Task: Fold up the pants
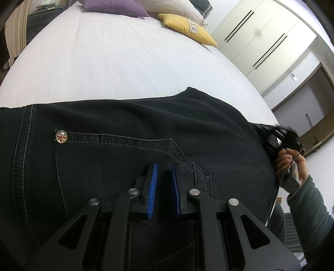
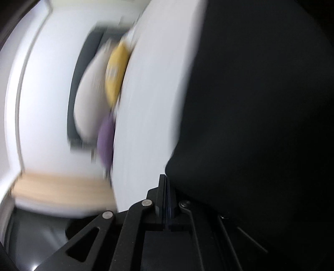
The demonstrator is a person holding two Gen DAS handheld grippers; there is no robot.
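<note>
Black denim pants (image 1: 129,129) lie across the near part of a white bed (image 1: 104,62), back pocket and a round Union Jack stud (image 1: 61,136) facing up. My left gripper (image 1: 163,166) hovers over the pocket area with its blue pads (image 1: 153,187) a small gap apart, nothing between them. In the blurred right wrist view my right gripper (image 2: 166,177) has its fingers pressed together, and black pants fabric (image 2: 250,125) fills the right side, right against the fingers. Whether cloth is pinched between them I cannot tell. The right gripper also shows at the pants' right edge in the left wrist view (image 1: 277,137), held by a hand.
A yellow cushion (image 1: 187,27), a purple cushion (image 1: 117,7) and a pale pillow (image 1: 167,6) sit at the bed's head. White wardrobe doors (image 1: 261,37) stand beyond the bed on the right. A doorway (image 1: 309,100) opens further right.
</note>
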